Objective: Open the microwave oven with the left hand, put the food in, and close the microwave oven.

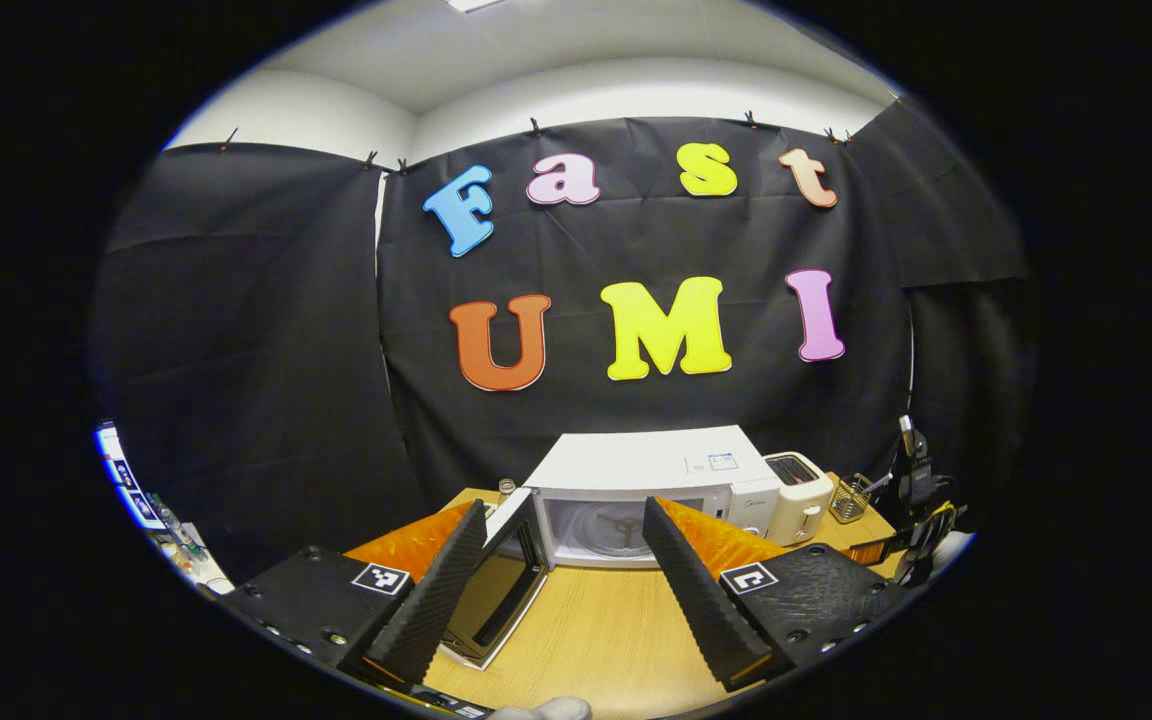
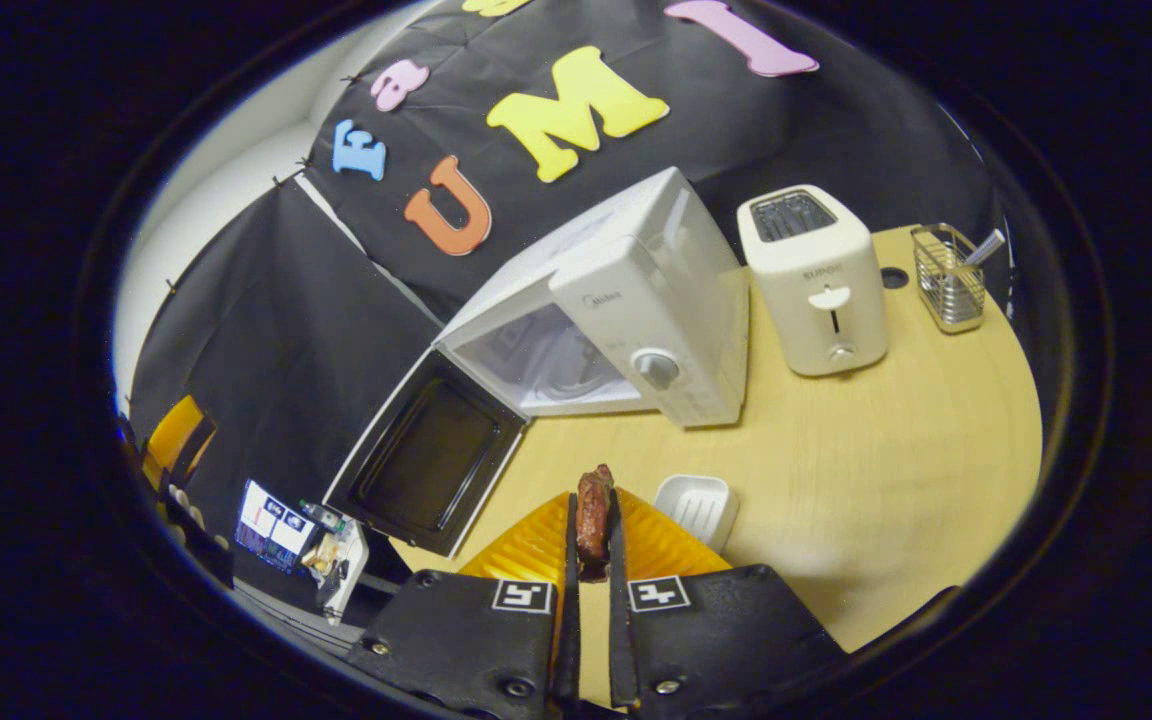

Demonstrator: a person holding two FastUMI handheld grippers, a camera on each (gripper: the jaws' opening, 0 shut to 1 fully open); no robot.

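Right gripper (image 2: 593, 560) nearest the lens in the right gripper view: jaws closed on a small reddish-brown piece of food (image 2: 593, 510), held upright between both fingers above the wooden surface (image 2: 886, 470). Just beside it, right of the food, a small white ridged dish (image 2: 696, 505) rests on the surface. Beyond, the white microwave oven (image 2: 636, 310) stands with its door (image 2: 426, 455) swung fully open to the left; cavity lit, pale interior visible. White toaster (image 2: 816, 280) stands just right of the microwave; wire utensil holder (image 2: 948, 277) farther right, near the surface's edge. Left gripper (image 1: 561, 590), in the left gripper view: jaws wide apart, holding nothing, aimed at the open microwave cavity (image 1: 606, 525); the open door (image 1: 501, 585) lies just beside its left finger (image 1: 431, 595).
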